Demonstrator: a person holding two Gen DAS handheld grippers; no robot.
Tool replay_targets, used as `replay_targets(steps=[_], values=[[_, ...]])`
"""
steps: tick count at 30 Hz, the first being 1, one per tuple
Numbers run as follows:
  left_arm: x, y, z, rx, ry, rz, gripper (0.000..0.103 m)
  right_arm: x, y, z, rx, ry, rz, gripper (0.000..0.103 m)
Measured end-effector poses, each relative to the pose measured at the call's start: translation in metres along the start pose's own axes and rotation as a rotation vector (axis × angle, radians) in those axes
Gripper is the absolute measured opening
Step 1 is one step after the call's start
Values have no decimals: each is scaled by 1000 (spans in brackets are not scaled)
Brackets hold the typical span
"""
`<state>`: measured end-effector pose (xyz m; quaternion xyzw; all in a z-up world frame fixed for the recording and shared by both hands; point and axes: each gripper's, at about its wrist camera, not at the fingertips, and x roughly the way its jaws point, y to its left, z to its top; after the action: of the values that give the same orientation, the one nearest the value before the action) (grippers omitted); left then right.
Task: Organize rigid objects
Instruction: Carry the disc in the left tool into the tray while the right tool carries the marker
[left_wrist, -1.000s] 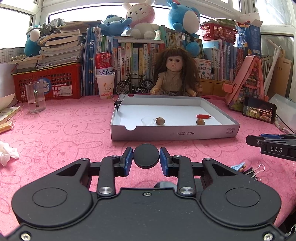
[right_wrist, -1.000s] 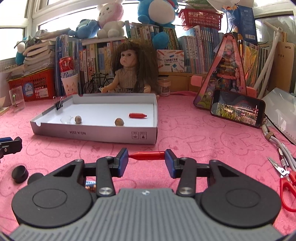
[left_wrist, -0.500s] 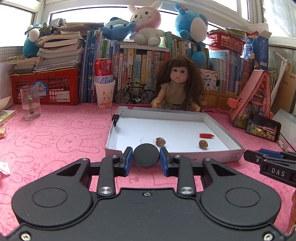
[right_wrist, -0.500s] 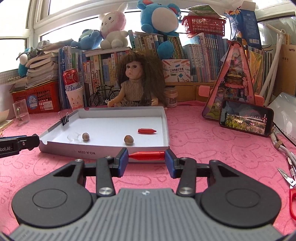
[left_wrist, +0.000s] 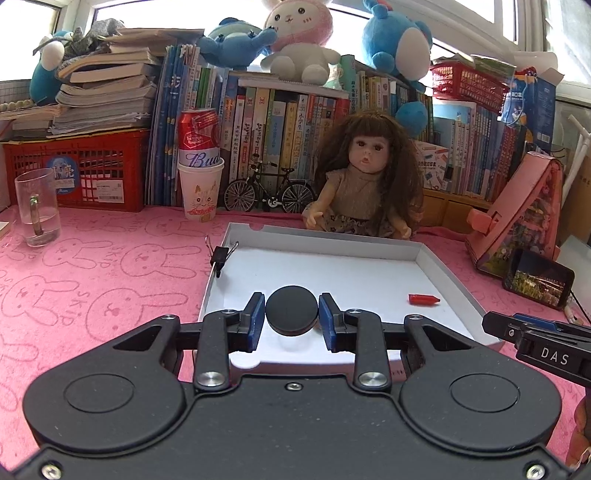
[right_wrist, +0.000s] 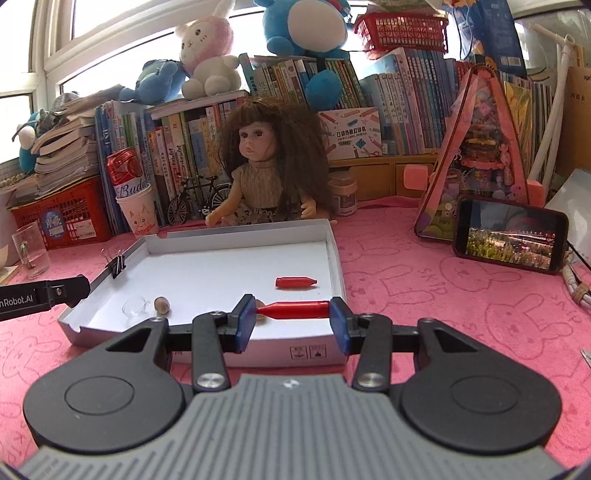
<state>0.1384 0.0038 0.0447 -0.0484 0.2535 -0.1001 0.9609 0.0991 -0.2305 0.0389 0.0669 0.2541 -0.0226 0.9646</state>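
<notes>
The left gripper (left_wrist: 291, 313) pinches a round, flat black disc (left_wrist: 291, 311) by its edges between blue pads, holding it above the near end of a shallow white cardboard box lid (left_wrist: 439, 266) that lies on a pink cloth printed with rabbits (left_wrist: 92, 288). The right gripper (right_wrist: 292, 320) clamps a red crayon-shaped plastic piece (right_wrist: 295, 309) lengthwise, one pad at each end, over the near right part of the same lid. Inside the lid lie a second red crayon-shaped piece (right_wrist: 295, 282) toward the right wall, a small brown nut (right_wrist: 161, 305) and a clear little dome (right_wrist: 135, 308) just beside it toward the left, and another brown piece partly hidden behind the right gripper's left pad. A black binder clip (right_wrist: 117, 265) grips the lid's left wall. Behind the lid sits a long-haired doll in a beige dress (right_wrist: 264, 173), in front of a row of books (right_wrist: 388, 92). A smartphone with a lit screen (right_wrist: 509, 240) leans to the right of the lid.
</notes>
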Motion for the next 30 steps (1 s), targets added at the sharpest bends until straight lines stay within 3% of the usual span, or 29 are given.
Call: replay_targets(steps=[8,13,17,30], values=[[56,5,46,-46,165,-48,30,57,-12,44,93,191,29,49],[95,7,55,-83,242,-56,30,86,-14,58,112,286,19,49],[118,-1,54,-71,276,-19,30,105,-11,56,114,349,8,49],[139,-11,38,11,298,48,30,125,3,49,64,373,-11,49]])
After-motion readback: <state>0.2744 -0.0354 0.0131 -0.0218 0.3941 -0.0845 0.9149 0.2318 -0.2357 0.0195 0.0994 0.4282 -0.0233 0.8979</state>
